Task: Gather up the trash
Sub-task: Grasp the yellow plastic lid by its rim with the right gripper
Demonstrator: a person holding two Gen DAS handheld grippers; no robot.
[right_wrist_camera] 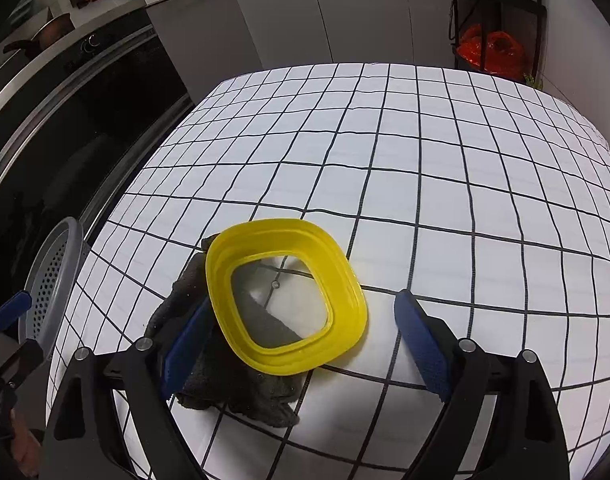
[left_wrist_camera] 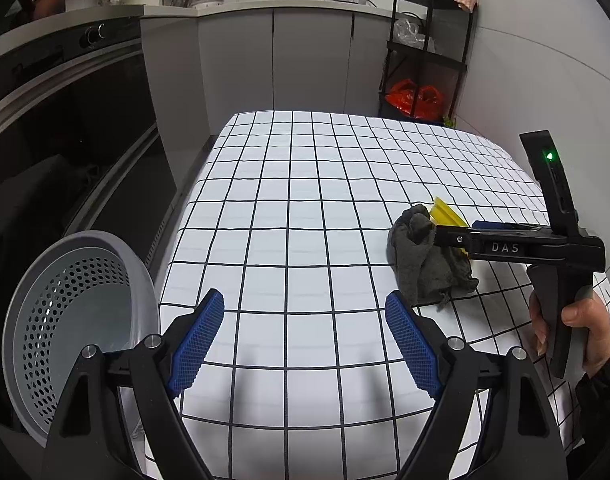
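Note:
A yellow square plastic rim (right_wrist_camera: 285,296) lies tilted on a crumpled dark grey cloth (right_wrist_camera: 233,380) on the checked tablecloth (right_wrist_camera: 425,184). My right gripper (right_wrist_camera: 305,340) is open, its jaws on either side of the yellow rim, the left finger over the cloth. In the left wrist view the cloth (left_wrist_camera: 425,260) and the yellow rim (left_wrist_camera: 447,214) show at the right with the right gripper (left_wrist_camera: 457,236) over them. My left gripper (left_wrist_camera: 305,336) is open and empty above the table's near edge. A grey perforated bin (left_wrist_camera: 77,320) stands left of the table.
A dark oven front (left_wrist_camera: 65,128) runs along the left. A black shelf rack (left_wrist_camera: 429,48) with a red bag (left_wrist_camera: 415,98) stands behind the table at the right. Grey cabinets (left_wrist_camera: 273,60) and a sink counter lie behind. The bin also shows at the left in the right wrist view (right_wrist_camera: 53,276).

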